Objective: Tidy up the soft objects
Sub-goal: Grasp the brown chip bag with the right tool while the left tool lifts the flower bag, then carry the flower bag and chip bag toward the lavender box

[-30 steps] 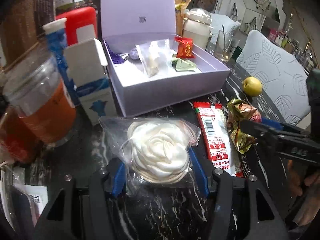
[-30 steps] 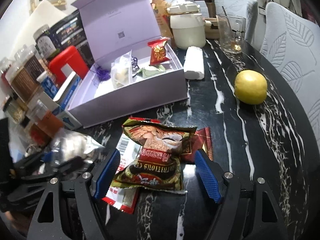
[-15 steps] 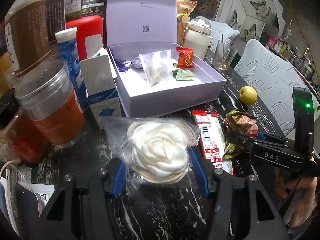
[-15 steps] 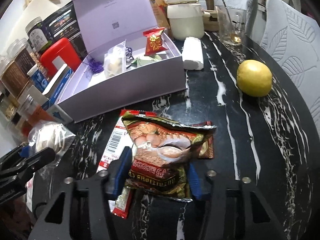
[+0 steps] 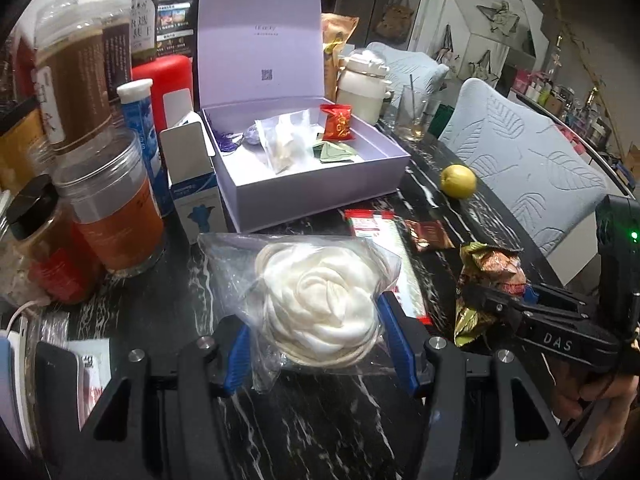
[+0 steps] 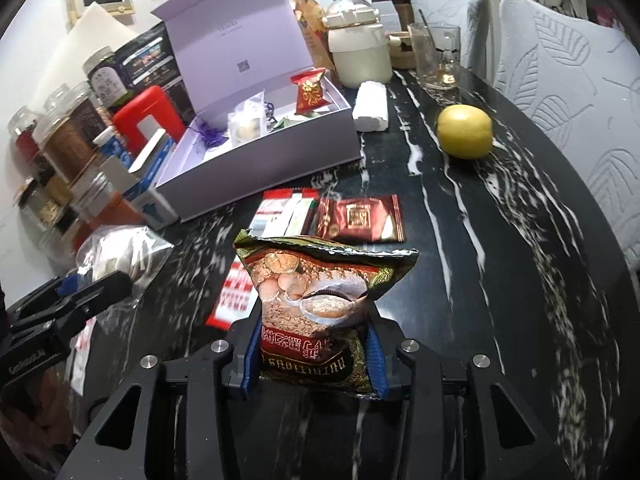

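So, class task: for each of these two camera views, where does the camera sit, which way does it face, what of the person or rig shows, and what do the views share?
Left wrist: sits behind the left gripper, looking forward and down at its bagged white fabric flower; the right gripper and a hand show at right.
Right wrist: sits behind the right gripper, whose jaws are closing on the cereal packet; the left gripper shows at left.
Shared: the open lilac box, yellow fruit, black marble table.
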`<state>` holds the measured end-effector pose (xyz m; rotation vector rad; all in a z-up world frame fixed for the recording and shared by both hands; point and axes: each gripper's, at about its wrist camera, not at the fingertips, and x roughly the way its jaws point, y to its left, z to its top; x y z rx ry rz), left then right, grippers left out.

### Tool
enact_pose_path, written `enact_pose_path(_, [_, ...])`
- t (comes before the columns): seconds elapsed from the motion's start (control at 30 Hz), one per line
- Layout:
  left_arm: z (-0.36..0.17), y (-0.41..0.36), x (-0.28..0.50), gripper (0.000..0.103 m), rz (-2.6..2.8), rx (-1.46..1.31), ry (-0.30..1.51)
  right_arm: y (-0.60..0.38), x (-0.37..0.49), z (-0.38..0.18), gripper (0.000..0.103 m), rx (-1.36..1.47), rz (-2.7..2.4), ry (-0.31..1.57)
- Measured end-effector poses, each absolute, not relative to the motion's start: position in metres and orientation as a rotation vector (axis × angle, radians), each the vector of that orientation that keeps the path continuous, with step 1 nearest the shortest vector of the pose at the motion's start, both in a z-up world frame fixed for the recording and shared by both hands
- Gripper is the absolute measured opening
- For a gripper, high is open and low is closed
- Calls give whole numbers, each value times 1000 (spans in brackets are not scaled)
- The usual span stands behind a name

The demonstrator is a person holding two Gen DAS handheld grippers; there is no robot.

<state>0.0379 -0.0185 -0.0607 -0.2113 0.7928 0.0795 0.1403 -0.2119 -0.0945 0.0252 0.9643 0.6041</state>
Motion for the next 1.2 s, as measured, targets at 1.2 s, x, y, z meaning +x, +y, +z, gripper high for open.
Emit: enact_pose_path(1.2, [39, -48, 38, 57, 23, -127, 514, -212, 91, 11, 42, 32, 801, 665])
